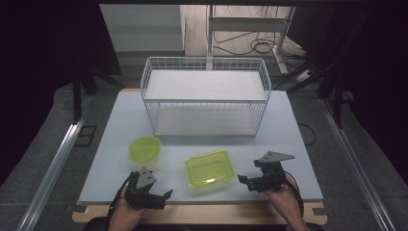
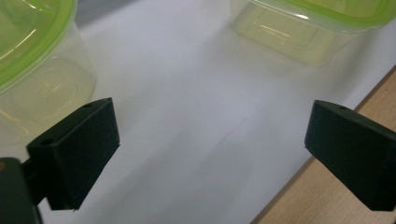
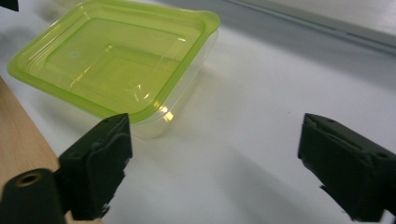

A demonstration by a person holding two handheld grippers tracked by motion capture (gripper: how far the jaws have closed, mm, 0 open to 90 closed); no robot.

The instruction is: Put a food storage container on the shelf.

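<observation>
A: While both grippers wait at the near edge of the bench (image 1: 298, 144), what does the high view show?

B: A round tub (image 1: 145, 148) sits front left, a square tub (image 1: 210, 167) front centre, both clear with green lids on. Behind them stands a white wire basket (image 1: 206, 96), nothing visible in it. The left gripper (image 1: 161, 198) is just in front of the round tub, the right gripper (image 1: 246, 182) just right of the square tub. Neither touches anything.

A: And the left gripper view?

B: Its fingers (image 2: 74, 154) are spread wide over bare bench. The round tub (image 2: 37, 70) is ahead to its left, the square tub (image 2: 303, 28) farther off. Both look empty.

A: The right gripper view?

B: Fingers (image 3: 98, 163) wide too, with the square tub (image 3: 112, 60) close ahead at its left, lid shut, nothing inside.

A: Which step is this?

B: Likely the approach, before any grasp. Next, each gripper probably has to close in until a tub's rim sits between its fingers.
</observation>
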